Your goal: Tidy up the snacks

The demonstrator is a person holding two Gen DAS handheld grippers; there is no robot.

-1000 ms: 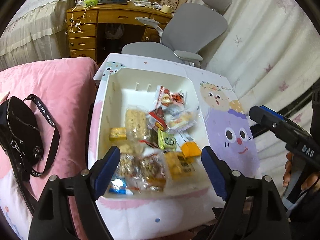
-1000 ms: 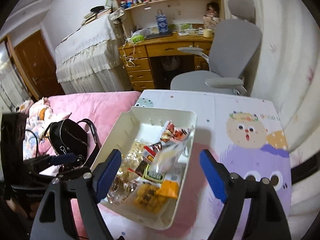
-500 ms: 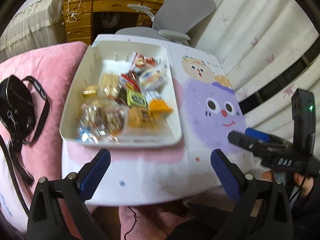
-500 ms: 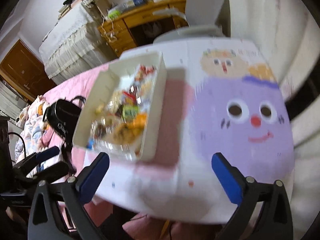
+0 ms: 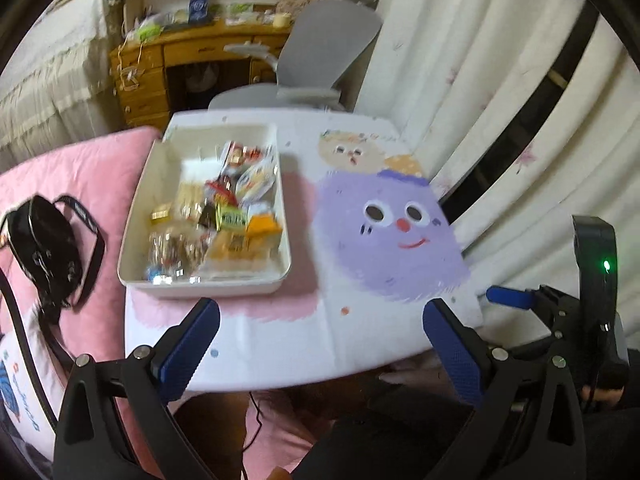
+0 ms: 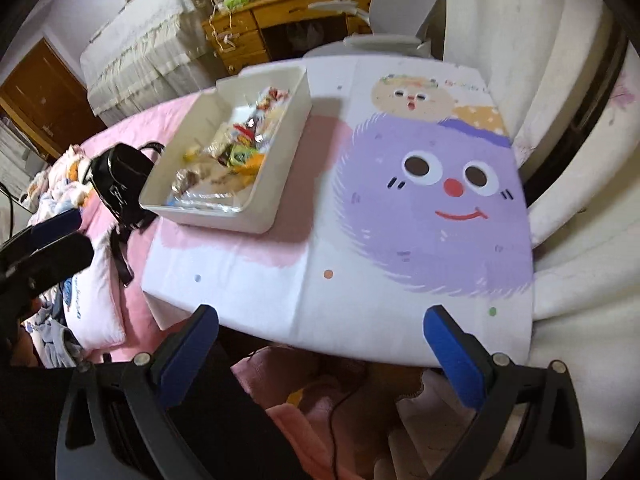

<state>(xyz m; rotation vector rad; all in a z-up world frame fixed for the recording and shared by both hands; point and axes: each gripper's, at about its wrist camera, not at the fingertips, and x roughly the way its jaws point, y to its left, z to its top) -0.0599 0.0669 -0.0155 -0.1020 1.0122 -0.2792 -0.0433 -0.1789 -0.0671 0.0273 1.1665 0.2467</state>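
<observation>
Snacks all lie heaped inside the white tray, which sits on the left part of the cartoon-print table, just beside the purple face print; likely gathered there as the organized spot. No snack lies loose on the cloth near the tray. Left gripper is off the near edge of the table, well apart from the tray, jaws wide apart, nothing held. Right gripper same: jaws spread, empty, below the near table edge. Judging by this, sorting looks done or paused. Left view shows wrappers inside the tray and the right gripper at far right; right view shows the tray's outer wall, plus a black bag touching the tray's left side on the pink bedding
</observation>
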